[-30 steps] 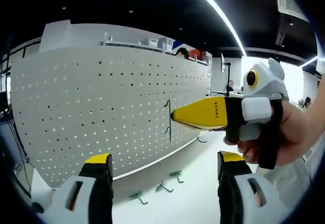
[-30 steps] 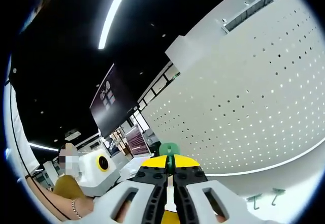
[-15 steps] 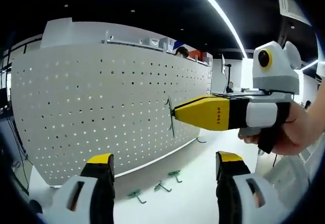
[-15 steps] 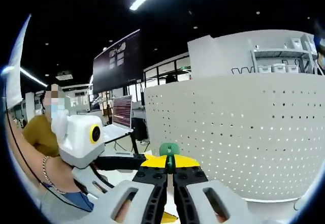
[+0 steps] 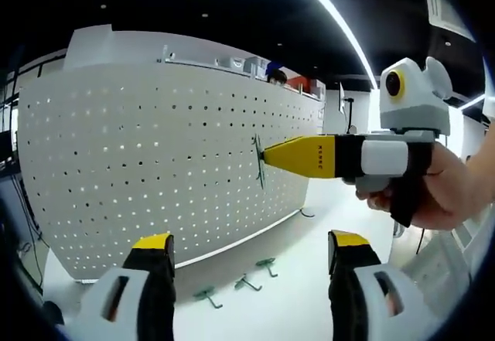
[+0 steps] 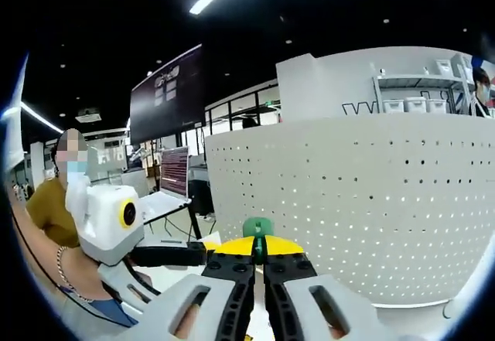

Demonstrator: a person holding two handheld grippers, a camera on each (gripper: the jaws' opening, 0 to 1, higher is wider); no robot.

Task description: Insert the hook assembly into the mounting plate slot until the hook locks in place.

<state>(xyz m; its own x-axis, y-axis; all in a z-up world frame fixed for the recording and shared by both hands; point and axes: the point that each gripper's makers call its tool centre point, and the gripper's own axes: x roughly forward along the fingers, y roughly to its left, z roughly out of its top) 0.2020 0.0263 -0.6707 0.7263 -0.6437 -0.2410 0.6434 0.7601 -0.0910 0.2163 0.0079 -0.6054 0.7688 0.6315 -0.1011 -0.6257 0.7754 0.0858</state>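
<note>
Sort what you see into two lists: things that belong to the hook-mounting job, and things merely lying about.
In the job:
- green hook, held in the right gripper
- white perforated mounting plate
- left gripper, open, holding nothing

Lying about:
- spare green hooks on the white surface below the plate
- monitor in the background

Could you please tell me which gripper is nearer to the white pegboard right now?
Right. The right gripper holds a green hook close against the pegboard; the left gripper hangs open, farther back from it.
</note>
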